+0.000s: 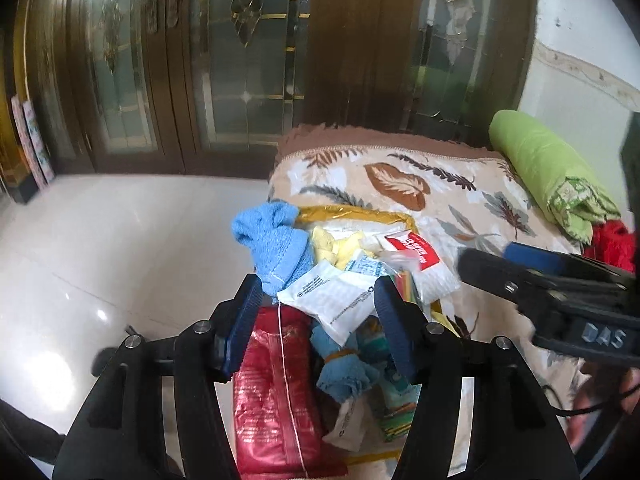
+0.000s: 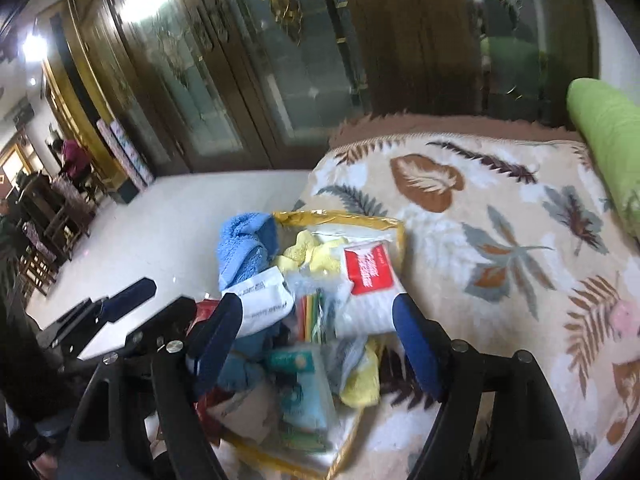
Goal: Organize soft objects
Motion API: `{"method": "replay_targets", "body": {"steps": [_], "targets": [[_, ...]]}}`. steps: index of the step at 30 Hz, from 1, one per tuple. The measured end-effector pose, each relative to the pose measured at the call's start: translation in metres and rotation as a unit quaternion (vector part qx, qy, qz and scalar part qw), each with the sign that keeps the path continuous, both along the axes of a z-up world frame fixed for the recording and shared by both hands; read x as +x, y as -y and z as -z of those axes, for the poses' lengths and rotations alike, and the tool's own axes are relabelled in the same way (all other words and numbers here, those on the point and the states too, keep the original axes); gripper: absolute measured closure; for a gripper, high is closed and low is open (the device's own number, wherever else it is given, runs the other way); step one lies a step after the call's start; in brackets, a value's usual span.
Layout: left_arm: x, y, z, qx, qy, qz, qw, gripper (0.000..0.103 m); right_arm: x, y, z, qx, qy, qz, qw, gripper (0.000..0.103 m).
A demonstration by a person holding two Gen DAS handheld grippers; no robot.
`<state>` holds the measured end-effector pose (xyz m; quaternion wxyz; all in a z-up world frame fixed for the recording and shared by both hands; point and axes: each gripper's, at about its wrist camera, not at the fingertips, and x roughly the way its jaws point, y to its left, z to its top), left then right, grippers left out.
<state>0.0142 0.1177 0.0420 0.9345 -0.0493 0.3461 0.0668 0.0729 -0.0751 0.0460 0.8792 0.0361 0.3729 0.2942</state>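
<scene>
1. Both tools stand spread wide, nothing between the pads: left gripper, right gripper, both over the pile.
2. Likely between picks; the next move calls for choosing one loose piece.
3. The pile sits in a yellow-trimmed clear bag on a fleecy leaf-print blanket: crinkly white packets, shiny red pouch, nubby blue towel.
4. Beyond: a smooth green bolster.
</scene>
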Motion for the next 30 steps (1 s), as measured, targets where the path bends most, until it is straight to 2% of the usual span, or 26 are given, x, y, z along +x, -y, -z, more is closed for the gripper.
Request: {"method": "replay_targets", "body": {"steps": [7,13,19,27,28,30], "targets": [[-0.029,0.028,-0.016,0.018,0.02,0.03,0.9992,0.044,-0.043,0.05,0.004,0.036,-0.009,0.032,0.999,0.025],[-0.051,0.044,-0.027,0.017,0.027,0.047,0.9984,0.044,-0.067,0.075,0.003,0.035,-0.015,0.05,0.998,0.025],[-0.063,0.05,-0.038,0.001,0.035,0.055,0.9979,0.044,-0.084,0.086,-0.004,0.036,-0.007,0.06,0.998,0.025],[-0.076,0.058,-0.049,0.0,0.052,0.076,0.9958,0.044,-0.097,0.093,-0.005,0.031,-0.005,0.067,0.997,0.025],[-0.076,0.059,-0.05,0.002,0.053,0.076,0.9957,0.042,-0.097,0.093,-0.005,0.032,-0.006,0.068,0.997,0.025],[-0.079,0.062,-0.051,0.013,0.062,0.077,0.9951,0.032,-0.098,0.094,-0.004,0.031,-0.008,0.07,0.997,0.025]]}}
